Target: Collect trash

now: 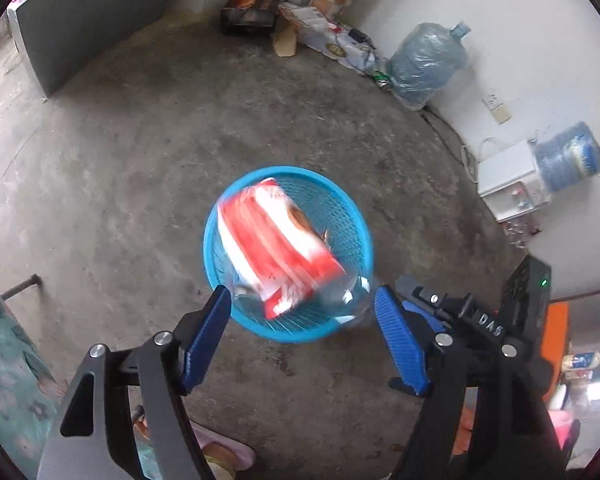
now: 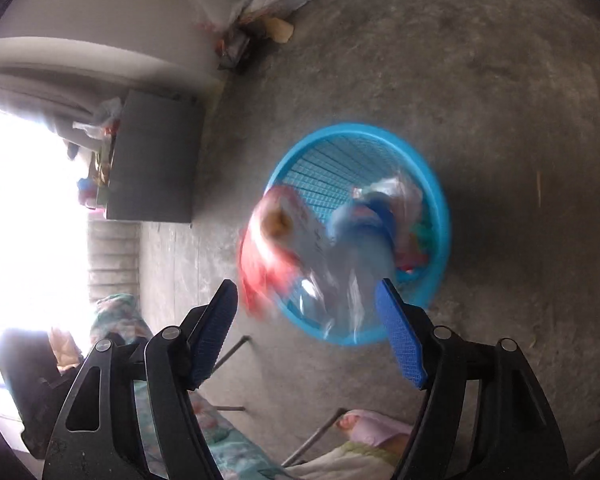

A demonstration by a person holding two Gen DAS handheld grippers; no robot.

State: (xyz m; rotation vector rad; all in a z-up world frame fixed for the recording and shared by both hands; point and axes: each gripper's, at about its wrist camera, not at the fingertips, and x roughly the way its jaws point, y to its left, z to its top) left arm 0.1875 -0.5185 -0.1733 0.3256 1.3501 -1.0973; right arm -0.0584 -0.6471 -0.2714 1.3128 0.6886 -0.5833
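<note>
Release over bin: both loads blurred, in free fall.
Red-white wrapper (image 1: 278,242) hangs above blue basket (image 1: 220,216), ahead of wide, empty left gripper (image 1: 302,306). Clear bag (image 2: 356,248) sits at right gripper (image 2: 306,304), spread, nothing pinched. Risk: wrapper overlaps the rim at 9 o'clock in right view, may tip out.

Wrapper (image 1: 278,240) over basket (image 1: 220,216) on floor (image 1: 100,160), beyond both tools
</note>
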